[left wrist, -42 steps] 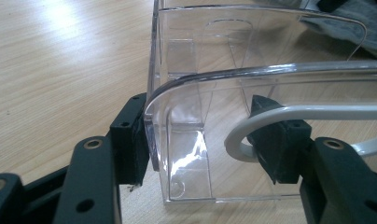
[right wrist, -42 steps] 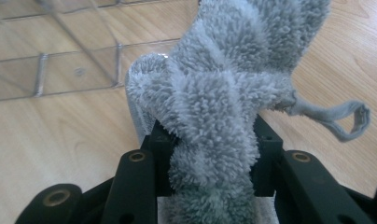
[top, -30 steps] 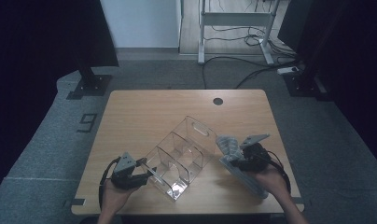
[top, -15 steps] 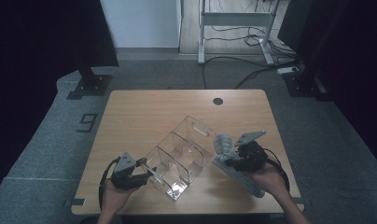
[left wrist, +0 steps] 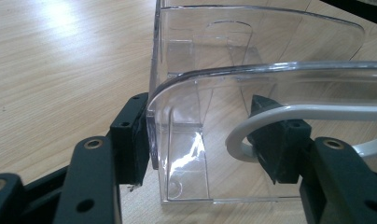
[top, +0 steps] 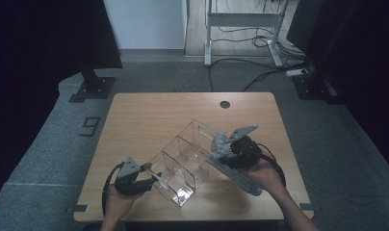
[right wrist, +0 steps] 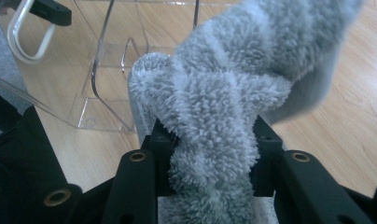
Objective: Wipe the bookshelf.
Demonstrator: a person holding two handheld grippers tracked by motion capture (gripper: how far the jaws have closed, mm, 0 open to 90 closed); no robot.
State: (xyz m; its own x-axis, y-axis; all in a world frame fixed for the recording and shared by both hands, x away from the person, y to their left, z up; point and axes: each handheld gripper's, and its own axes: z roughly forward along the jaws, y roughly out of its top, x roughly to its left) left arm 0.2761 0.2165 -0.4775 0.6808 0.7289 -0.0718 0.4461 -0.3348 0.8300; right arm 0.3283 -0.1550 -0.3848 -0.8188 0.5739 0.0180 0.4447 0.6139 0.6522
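A clear plastic organizer (top: 183, 154) with several compartments lies slantwise on the wooden table (top: 149, 115). My left gripper (top: 151, 177) holds its near left end. In the left gripper view the jaws (left wrist: 207, 140) straddle the organizer's end compartment (left wrist: 252, 42), one pad (left wrist: 130, 140) pressed on the outer wall and the other seen through the plastic. My right gripper (top: 224, 151) is shut on a grey fluffy cloth (top: 238, 175), lifted just right of the organizer. In the right gripper view the cloth (right wrist: 224, 84) bulges up between the jaws (right wrist: 210, 149), with the organizer (right wrist: 107, 60) behind it.
A round cable hole (top: 225, 104) sits near the table's far edge. Bare wood lies between it and the organizer. On the floor beyond stand a white desk frame (top: 240, 29) with cables and two black stands (top: 94, 82).
My right gripper has risen with the grey cloth and drifted a little left, toward the organizer. The left gripper and the organizer have kept still.
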